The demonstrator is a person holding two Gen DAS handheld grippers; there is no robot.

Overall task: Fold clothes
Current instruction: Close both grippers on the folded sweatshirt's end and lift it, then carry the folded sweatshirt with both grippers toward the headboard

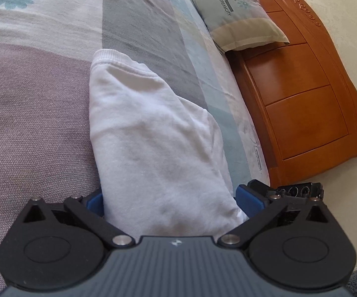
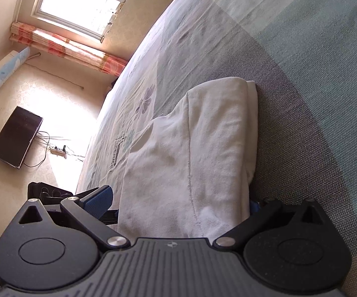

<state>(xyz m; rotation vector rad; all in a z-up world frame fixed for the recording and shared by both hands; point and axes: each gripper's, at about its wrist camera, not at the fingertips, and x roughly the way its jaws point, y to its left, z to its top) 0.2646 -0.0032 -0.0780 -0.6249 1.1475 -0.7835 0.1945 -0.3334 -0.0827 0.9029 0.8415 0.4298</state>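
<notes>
A white folded garment (image 1: pixel 153 133) lies on the patterned bed cover (image 1: pixel 30 113), its ribbed hem at the far end. My left gripper (image 1: pixel 171 200) is open wide, and the near end of the garment sits between its blue pads (image 1: pixel 249 198). In the right wrist view the same white garment (image 2: pixel 203 148) shows a stitched seam and a folded layer on top. My right gripper (image 2: pixel 178 203) is also open wide around the near end. Its left pad (image 2: pixel 99 198) stands a little off the cloth, and the cloth mostly hides the right pad.
A pillow (image 1: pixel 237 12) leans on the orange wooden headboard (image 1: pixel 302 94) at the right. The other gripper's black body (image 1: pixel 294 190) shows beside my left one. In the right wrist view, past the bed edge, are a dark screen (image 2: pixel 15 138), a power strip (image 2: pixel 58 151) and a window (image 2: pixel 84 2).
</notes>
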